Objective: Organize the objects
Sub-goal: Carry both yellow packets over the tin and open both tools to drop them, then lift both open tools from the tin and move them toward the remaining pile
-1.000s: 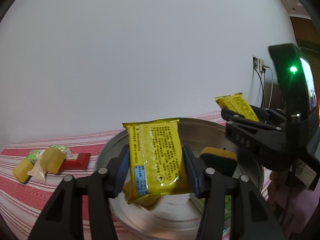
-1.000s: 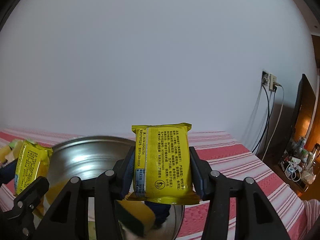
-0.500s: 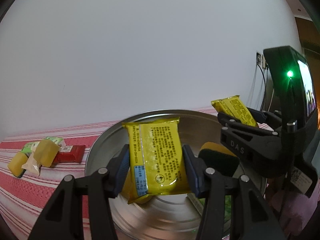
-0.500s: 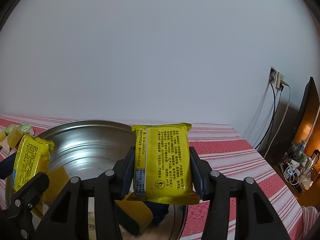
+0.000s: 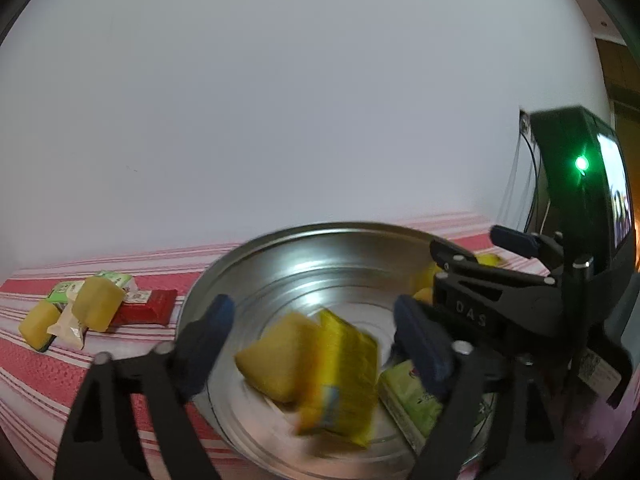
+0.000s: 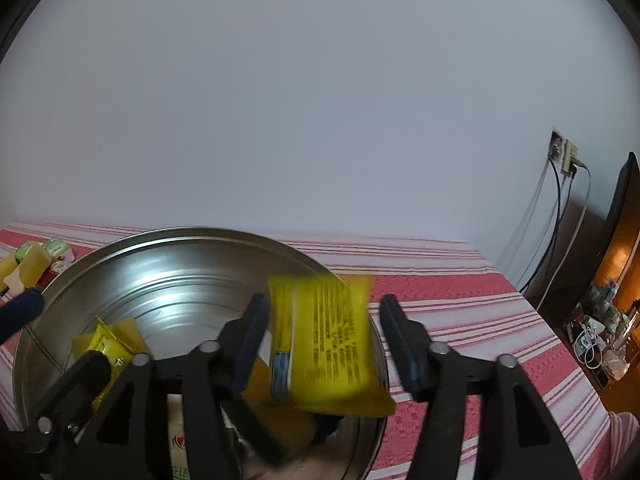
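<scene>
Fingers of both grippers are opening; blurred yellow packets (image 5: 340, 376) (image 6: 324, 340) sit loose between them above the metal bowl (image 5: 320, 256).

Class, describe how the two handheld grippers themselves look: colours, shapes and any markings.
Both grippers, left and right, have black plastic scissor-like arms with silver rivets and dark blue pads. The right gripper's arm bears the letters DAS, and its black housing shows a green light.

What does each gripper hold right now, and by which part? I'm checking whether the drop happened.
Nothing. Both are opening: the left gripper stands clear of its packet, blurred in the bowl; the right gripper has gaps beside its blurred packet.
</scene>
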A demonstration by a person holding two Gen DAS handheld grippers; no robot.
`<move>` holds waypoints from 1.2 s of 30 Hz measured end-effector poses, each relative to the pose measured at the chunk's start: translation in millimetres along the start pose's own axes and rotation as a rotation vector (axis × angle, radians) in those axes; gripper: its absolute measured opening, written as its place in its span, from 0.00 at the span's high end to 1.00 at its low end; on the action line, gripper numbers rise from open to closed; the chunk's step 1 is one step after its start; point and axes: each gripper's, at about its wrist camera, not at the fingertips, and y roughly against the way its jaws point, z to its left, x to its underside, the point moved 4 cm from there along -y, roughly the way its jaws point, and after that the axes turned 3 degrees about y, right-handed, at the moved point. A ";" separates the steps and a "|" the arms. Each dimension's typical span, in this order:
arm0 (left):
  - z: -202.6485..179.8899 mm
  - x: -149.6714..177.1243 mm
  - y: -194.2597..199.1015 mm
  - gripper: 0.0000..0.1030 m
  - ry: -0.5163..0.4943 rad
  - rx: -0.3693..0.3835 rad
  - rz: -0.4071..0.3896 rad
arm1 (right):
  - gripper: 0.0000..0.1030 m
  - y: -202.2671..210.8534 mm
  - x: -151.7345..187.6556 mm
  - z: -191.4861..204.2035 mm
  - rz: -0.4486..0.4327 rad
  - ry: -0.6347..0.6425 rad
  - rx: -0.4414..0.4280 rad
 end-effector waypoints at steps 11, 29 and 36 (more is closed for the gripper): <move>3.3 -9.1 10.4 0.02 -0.007 -0.033 -0.070 | 0.24 7.4 -0.8 1.5 -0.034 0.007 0.040; 28.8 -9.8 15.0 0.02 0.005 -0.132 -0.128 | 0.24 18.4 6.9 -7.7 -0.086 -0.115 0.051; 35.5 -9.5 18.3 0.02 0.008 -0.139 -0.125 | 0.24 28.7 7.1 -16.3 -0.145 -0.182 0.074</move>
